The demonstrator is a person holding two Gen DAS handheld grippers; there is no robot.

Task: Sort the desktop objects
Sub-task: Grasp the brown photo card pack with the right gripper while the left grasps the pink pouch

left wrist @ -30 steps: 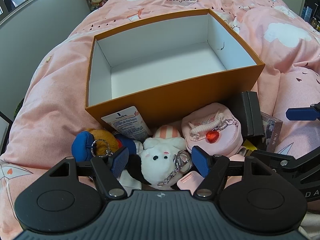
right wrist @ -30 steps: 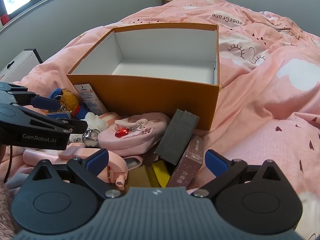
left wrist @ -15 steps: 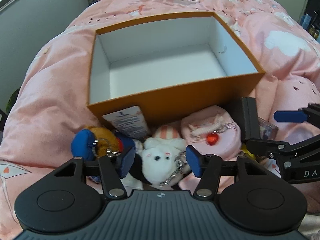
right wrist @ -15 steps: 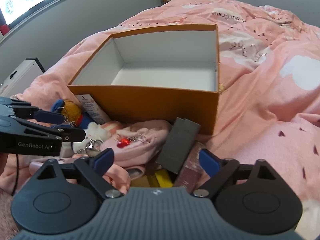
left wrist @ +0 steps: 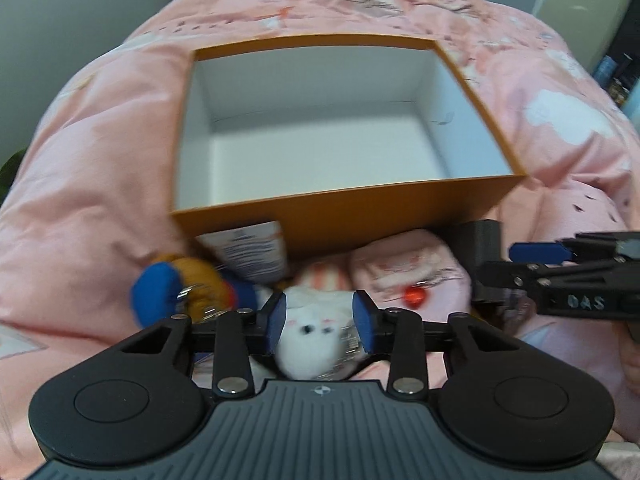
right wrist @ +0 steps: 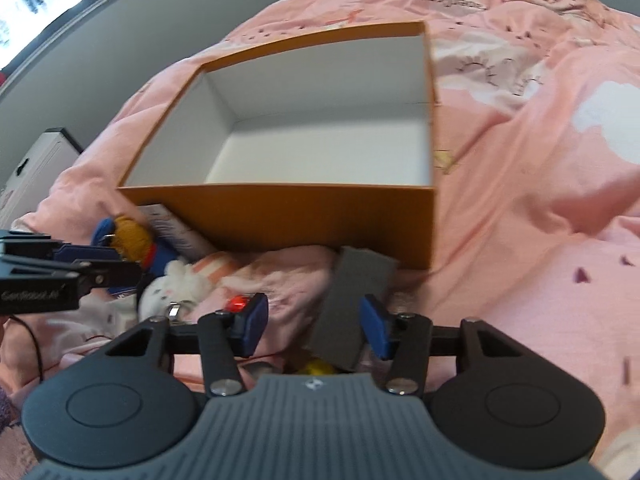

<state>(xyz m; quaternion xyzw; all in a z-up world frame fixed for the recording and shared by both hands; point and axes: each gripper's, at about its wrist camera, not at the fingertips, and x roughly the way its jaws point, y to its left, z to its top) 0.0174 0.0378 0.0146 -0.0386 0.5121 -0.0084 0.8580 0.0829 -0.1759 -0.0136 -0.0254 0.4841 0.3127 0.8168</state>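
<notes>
An empty orange box (left wrist: pixel 384 208) with a white inside stands on the pink bedspread; it also shows in the right wrist view (right wrist: pixel 320 216). My left gripper (left wrist: pixel 320 318) is shut on a white plush rabbit keychain (left wrist: pixel 310 340). My right gripper (right wrist: pixel 314 324) has its fingers partly closed around a dark grey case (right wrist: pixel 352 304), which leans against the box; I cannot tell if the pads touch it. A pink pouch (left wrist: pixel 408 276) with a red heart charm lies between the two.
A blue and orange plush (left wrist: pixel 176 292) and a white Vaseline tube (left wrist: pixel 248 252) lie left of the rabbit against the box. A yellow item (right wrist: pixel 318 368) lies under the right gripper. A white cabinet (right wrist: pixel 36 168) stands off the bed at left.
My left gripper has closed on the white rabbit. My right gripper has narrowed around the grey case. Both views have moved closer and higher over the box.
</notes>
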